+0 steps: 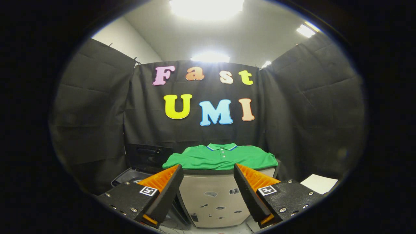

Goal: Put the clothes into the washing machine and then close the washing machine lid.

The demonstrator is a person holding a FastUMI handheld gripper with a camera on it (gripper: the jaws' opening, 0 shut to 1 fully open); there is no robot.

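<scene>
Black-draped booth – green polo shirt (221, 157) folded atop grey cabinet (214, 201); gripper (208, 170) wide apart, empty.

Gripper (208, 175): two wedge-shaped jaws, ribbed inner faces, set apart; black textured mounts, silver screws, one square black-and-white marker (148, 190) each.
</scene>
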